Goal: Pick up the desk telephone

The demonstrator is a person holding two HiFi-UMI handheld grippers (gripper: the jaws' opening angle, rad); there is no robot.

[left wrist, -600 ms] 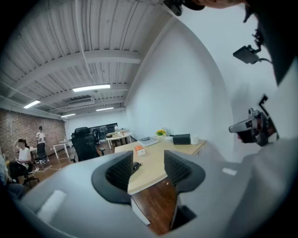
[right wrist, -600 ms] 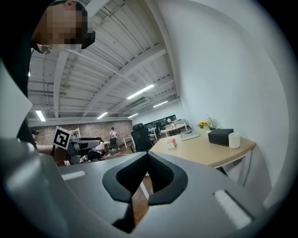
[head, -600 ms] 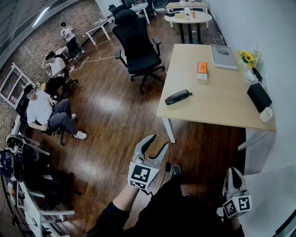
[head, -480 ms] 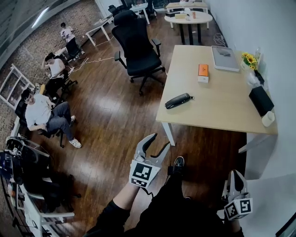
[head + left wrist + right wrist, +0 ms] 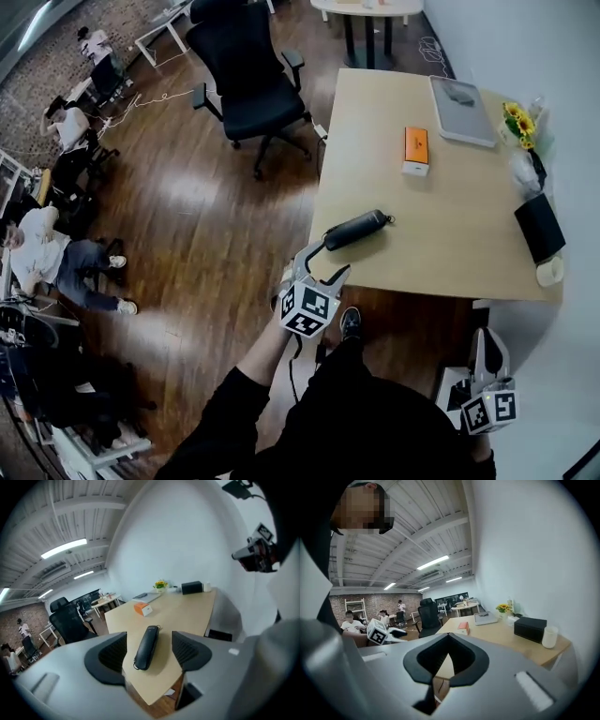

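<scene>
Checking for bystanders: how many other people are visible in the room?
3, all at the head view's left: far person, middle person, near person seated in white. Others may be out of frame.

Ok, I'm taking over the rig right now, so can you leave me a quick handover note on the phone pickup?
Left gripper: open and empty, angled down at the near left corner of the desk. It is lined up with the telephone handset but short of it, with no contact.
Right gripper: shut and empty, low at the person's right side, away from the desk.
Telephone handset: black, lying flat near that corner, well apart from the orange box further back.
Done: approach and line-up only.
To do: reach in, close on the telephone handset, lift it.
</scene>
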